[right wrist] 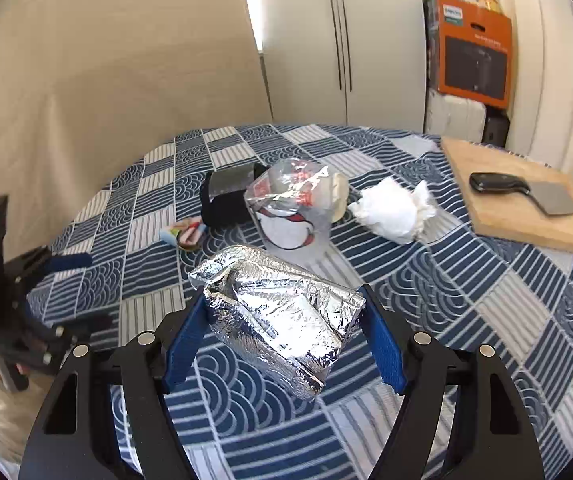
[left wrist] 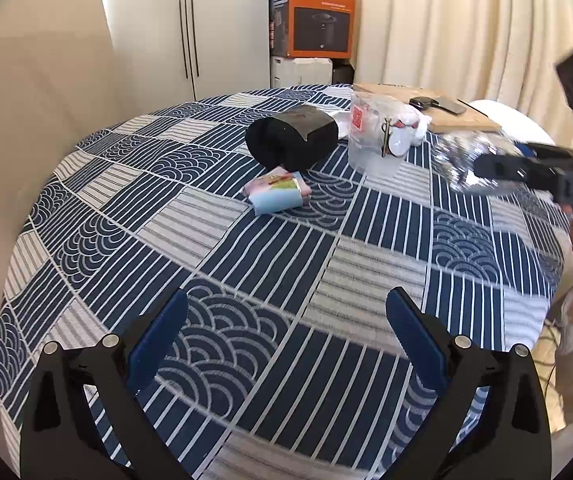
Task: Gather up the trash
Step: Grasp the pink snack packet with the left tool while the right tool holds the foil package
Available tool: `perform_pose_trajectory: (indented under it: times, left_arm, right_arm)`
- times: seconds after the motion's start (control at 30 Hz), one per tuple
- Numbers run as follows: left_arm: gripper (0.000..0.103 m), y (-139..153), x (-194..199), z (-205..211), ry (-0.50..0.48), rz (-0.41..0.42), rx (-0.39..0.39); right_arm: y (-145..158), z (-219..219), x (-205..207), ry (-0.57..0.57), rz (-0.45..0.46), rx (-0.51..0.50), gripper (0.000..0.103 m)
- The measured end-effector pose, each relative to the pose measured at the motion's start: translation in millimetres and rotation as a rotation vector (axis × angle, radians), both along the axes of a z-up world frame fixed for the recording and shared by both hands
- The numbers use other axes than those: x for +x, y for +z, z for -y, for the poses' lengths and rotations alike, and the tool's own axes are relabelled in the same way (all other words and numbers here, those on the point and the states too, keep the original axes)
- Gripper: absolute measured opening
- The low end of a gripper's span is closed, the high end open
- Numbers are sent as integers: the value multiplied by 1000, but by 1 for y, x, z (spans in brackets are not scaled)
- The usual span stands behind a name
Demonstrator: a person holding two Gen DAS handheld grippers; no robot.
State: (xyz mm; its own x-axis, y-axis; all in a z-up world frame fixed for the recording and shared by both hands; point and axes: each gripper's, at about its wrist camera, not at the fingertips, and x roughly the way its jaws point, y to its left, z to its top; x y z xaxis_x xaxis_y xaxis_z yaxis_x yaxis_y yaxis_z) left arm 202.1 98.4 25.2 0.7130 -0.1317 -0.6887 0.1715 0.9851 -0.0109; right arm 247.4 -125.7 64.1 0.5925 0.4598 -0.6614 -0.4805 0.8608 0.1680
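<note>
Foil [right wrist: 282,312], crumpled into a wad, sits clamped between the blue pads of the right gripper [right wrist: 284,334], seemingly lifted above the table [right wrist: 466,300], toward its right edge. The left gripper [left wrist: 286,334] hangs spread wide, grasping nothing, over the near edge.

1. In the right wrist view, the foil packet [right wrist: 282,320] sits between the right gripper [right wrist: 284,332] fingers, near on the tabletop [right wrist: 466,300].
2. Beyond the foil lies the plastic bag [right wrist: 294,204], with the cylinder container [right wrist: 226,196] lying on its side at the bag's left, touching it.
3. The small wrapper packet [right wrist: 184,234] lies just near-left of the container.
4. The crumpled tissue [right wrist: 394,210] lies right of the bag.
5. The cutting board [right wrist: 518,208] is at the far right, with the cleaver [right wrist: 522,192] on it.
6. The left gripper [left wrist: 286,340] hangs over the near tabletop, well apart from the packet.
</note>
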Motion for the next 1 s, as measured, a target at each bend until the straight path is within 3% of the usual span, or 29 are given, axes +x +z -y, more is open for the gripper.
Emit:
perform_pose_trajectory:
  times: [0.2, 0.3, 0.83, 0.93, 0.97, 1.0]
  left_arm:
    - [97, 3, 23, 1, 30, -26, -68]
    - [97, 4, 35, 7, 59, -30, -25]
    - [96, -1, 102, 20, 91, -107, -58]
    - [84, -8, 113, 16, 99, -145, -54]
    - [73, -11, 117, 15, 91, -167, -58]
    - [53, -9, 118, 15, 109, -151, -31]
  right_arm:
    - [4, 15, -12, 37, 28, -3, 69]
    - [5, 20, -16, 59, 37, -1, 69]
    - [-3, 43, -10, 112, 55, -49, 70]
    - [-6, 45, -4, 108, 43, -48, 70]
    - [-7, 45, -3, 104, 41, -49, 70]
    - [-8, 45, -2, 103, 37, -50, 70]
